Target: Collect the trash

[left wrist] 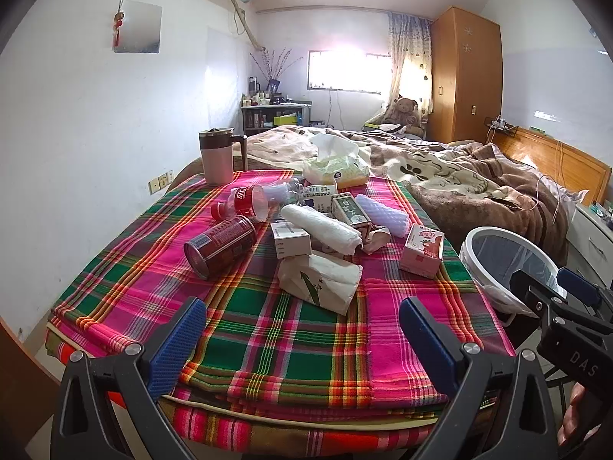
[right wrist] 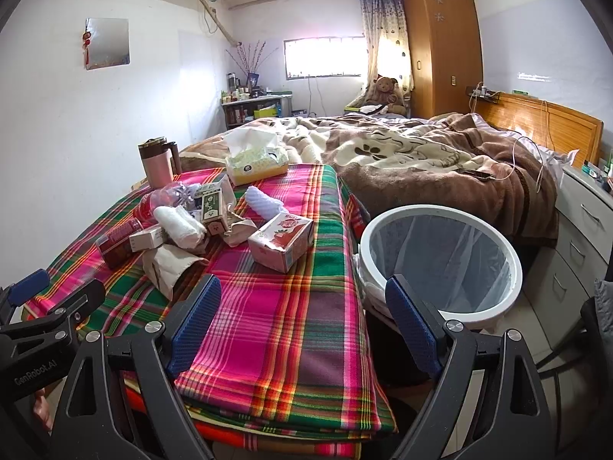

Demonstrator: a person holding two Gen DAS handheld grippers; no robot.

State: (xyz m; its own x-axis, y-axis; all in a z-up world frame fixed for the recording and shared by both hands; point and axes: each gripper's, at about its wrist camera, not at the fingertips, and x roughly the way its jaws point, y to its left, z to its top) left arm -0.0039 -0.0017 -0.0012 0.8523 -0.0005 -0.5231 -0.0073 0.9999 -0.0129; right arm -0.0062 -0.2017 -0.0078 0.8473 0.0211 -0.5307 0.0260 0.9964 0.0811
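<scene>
A pile of trash lies on the plaid cloth (left wrist: 268,326): a red can (left wrist: 220,245) on its side, a cola bottle (left wrist: 239,201), a crumpled paper bag (left wrist: 320,280), small boxes (left wrist: 289,239), a pink carton (left wrist: 421,249) and a rolled white towel (left wrist: 322,226). A white bin (right wrist: 440,260) with a clear liner stands to the right of the table. My left gripper (left wrist: 302,341) is open and empty, near the table's front edge. My right gripper (right wrist: 302,326) is open and empty, over the table's front right corner beside the bin.
A pink mug with a lid (left wrist: 218,157) and a tissue pack (left wrist: 337,168) stand at the table's far end. A bed with a brown blanket (right wrist: 421,165) lies behind. White drawers (right wrist: 586,226) stand at the right, a wardrobe (right wrist: 444,46) at the back.
</scene>
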